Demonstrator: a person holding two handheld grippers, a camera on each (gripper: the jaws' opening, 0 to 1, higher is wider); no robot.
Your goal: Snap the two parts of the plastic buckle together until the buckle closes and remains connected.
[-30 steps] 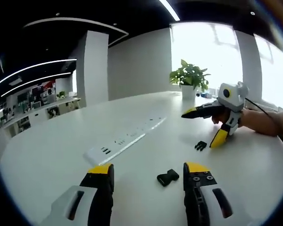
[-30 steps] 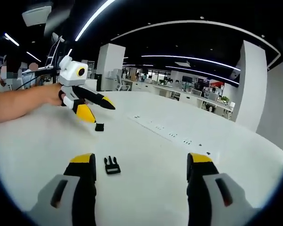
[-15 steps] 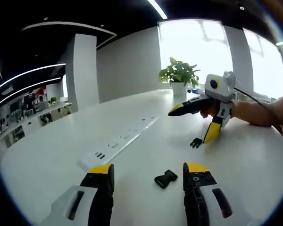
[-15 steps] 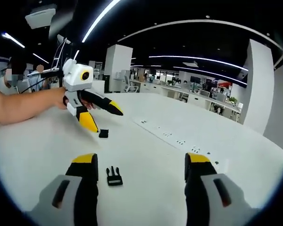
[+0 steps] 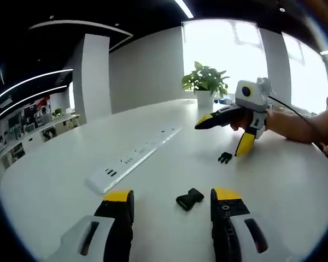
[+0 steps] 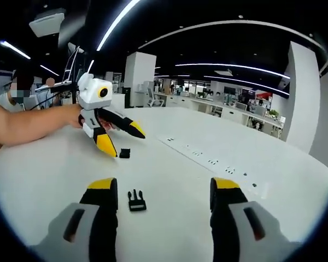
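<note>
The buckle lies in two black parts on the white table (image 5: 54, 180). The socket half (image 5: 189, 198) rests just ahead of my left gripper (image 5: 171, 197), between its open jaws and nearer the right one. The pronged half (image 6: 135, 201) lies in front of my right gripper (image 6: 163, 186), near its left jaw, and that gripper is open too. In the left gripper view the right gripper (image 5: 221, 136) hovers open with one yellow tip beside the pronged half (image 5: 224, 158). In the right gripper view the left gripper (image 6: 124, 143) stands open over the socket half (image 6: 124, 153).
A long white power strip (image 5: 132, 159) runs along the table's middle. A potted plant (image 5: 205, 84) stands at the far edge by bright windows. A person's forearm (image 5: 295, 125) holds the right gripper, another forearm (image 6: 27, 123) the left. Office desks fill the background.
Both hands have shifted slightly, so both views have slid. The right gripper has drawn a little closer to the pronged half. Both buckle parts lie where they were, and both grippers stay open.
</note>
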